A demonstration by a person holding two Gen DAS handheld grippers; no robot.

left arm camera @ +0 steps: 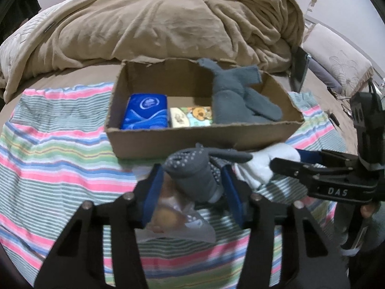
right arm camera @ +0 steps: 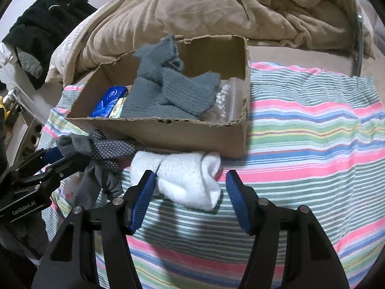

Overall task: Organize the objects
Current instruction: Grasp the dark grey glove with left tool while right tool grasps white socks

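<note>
Two grippers work beside the cardboard box on the bed: the left gripper is clamped on a dotted grey sock lying lengthwise along its fingers, toe toward the box, while the right gripper gapes around the white sock.

Open cardboard box sits on my striped cloth on the bed, holding a blue packet at its left end, a small printed pack beside it, a blue-grey sock pair draped up over the rest, and a clear zip bag at its right end. Dark grey dotted-grip sock is bunched, lifted just in front of the box, pinched in my left hand-held gripper. White sock bundle lies crumpled on the cloth touching the box's front wall, between the spread fingers of my right hand-held gripper.
</note>
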